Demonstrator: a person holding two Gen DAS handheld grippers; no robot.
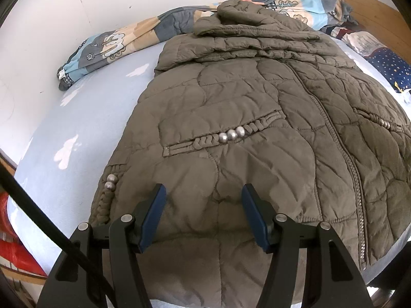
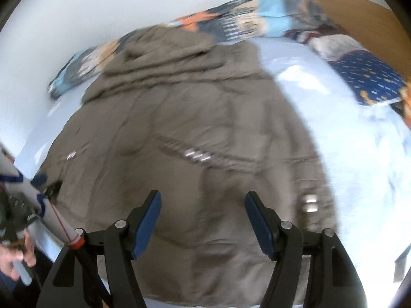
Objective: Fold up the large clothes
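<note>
Left hand-held gripper [image 1: 203, 200]: jaws apart, nothing between the pads, hovering above the hem of the quilted jacket [image 1: 257, 118]; no contact visible. Right hand-held gripper [image 2: 203, 208]: jaws likewise apart and empty over the hem on its side; this view is blurred, so fine detail there cannot be confirmed; the person's hand [image 2: 15, 259] shows at the lower left edge of the right wrist view.

The jacket lies front up on the bed [image 1: 84, 113], hem nearest, zip [image 1: 341, 151] closed and running away toward the collar; a pocket trimmed with silver beads [image 1: 232, 134] sits mid-panel; the sleeves appear already laid across the chest near the collar, though the layering is not fully legible. Beyond the collar a patterned duvet [image 1: 123, 41] is bunched against the wall; a star-print pillow [image 1: 393, 66] lies far right.

Judgement: the step in hand is taking the hem to fold it toward the collar. Recommended: each gripper should clamp all padded layers at matching corners; lift evenly; carry the hem square to the shoulders; avoid pinching the beaded trim, which may slip.
</note>
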